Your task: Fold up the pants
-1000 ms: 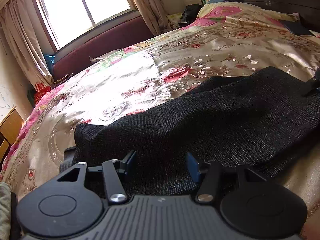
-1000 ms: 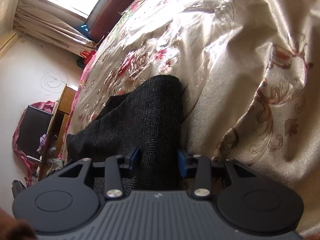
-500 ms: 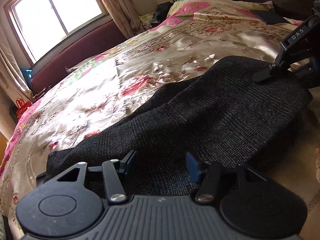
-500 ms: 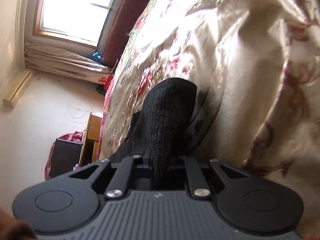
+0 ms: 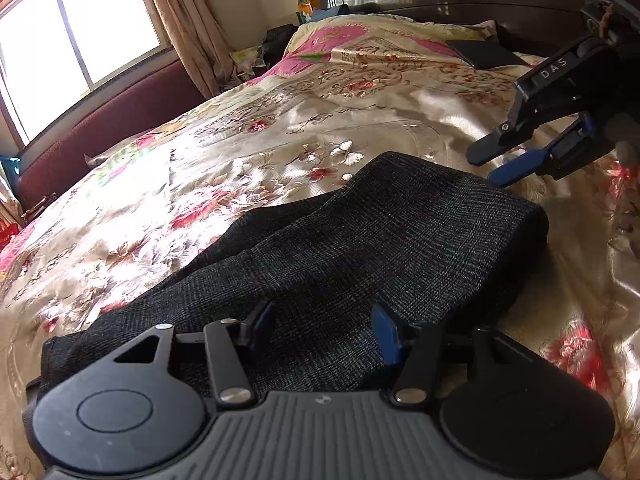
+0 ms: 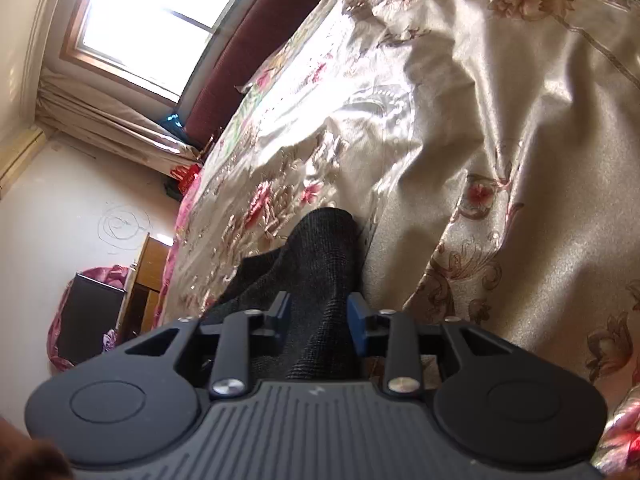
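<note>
My right hand-held gripper (image 6: 316, 316) has just been opening, jaws now slack around the fold of the black pants (image 5: 360, 248) on the bed (image 5: 240, 152). Left hand-held gripper (image 5: 320, 328) hovers half-open, empty, over the near edge; pants run lengthwise between them.

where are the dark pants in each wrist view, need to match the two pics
Left wrist: the dark pants lie across the centre and lower left, running under the left gripper, with the right gripper just off their far end.
Right wrist: the dark pants form a narrow strip at lower centre, between the right gripper's parted fingers.
Shared landmark: the window.
</note>
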`<state>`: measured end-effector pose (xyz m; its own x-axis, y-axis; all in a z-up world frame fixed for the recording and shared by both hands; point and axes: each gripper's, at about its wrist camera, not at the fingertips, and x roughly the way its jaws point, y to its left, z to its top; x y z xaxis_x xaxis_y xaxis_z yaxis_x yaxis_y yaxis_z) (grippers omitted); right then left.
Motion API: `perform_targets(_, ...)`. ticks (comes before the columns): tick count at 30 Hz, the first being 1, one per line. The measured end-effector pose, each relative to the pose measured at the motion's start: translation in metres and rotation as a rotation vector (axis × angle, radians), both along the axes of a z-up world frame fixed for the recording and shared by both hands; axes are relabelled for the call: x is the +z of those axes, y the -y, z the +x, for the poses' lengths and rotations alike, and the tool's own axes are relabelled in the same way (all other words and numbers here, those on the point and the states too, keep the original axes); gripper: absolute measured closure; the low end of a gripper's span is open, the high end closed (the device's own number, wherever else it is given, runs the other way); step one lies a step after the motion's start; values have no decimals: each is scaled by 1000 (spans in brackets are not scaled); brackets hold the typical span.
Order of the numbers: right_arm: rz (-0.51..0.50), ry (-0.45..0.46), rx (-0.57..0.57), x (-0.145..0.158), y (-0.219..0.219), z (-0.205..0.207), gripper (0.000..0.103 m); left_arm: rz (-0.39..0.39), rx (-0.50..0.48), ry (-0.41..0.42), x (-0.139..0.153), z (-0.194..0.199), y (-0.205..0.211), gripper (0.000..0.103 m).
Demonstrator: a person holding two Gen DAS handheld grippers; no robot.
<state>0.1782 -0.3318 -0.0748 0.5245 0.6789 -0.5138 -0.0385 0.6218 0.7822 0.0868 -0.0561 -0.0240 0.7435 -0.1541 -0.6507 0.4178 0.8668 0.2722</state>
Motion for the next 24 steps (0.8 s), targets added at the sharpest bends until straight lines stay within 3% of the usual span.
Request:
perform_targets(6,109,-76,120,-28,-30,7,63,18,-3,-9,-4,3,-1,35)
perform_targets(8,105,-96,138,-36,-45,12,64,21,-2,-15,-6,7,-2,35)
perform_targets(9,82,-90,126,-34,-49,14,68,24,0,-18,-6,8,-2,35)
perform_targets(10,88,-82,113,-32,-50,14,80,27,3,-20,-6,9,-4,35)
perform_targets(11,145,-78,97,-30,-47,12,88,27,7,-22,-6,9,-6,35)
perform_targets(13,249,-61,59,-21,-41,3,89,2,8,-29,-4,9,-12,35)
perform_targets(18,339,32,-39,12,-29,-27,94,-95,-35,-50,-2,13,-3,42)
perform_targets(21,236,50,-45,31,-25,-32,94,-161,-89,-72,-5,14,10,45)
perform_targets(24,139,13,-9,35,-37,-20,94,-175,-85,-87,-13,18,13,44)
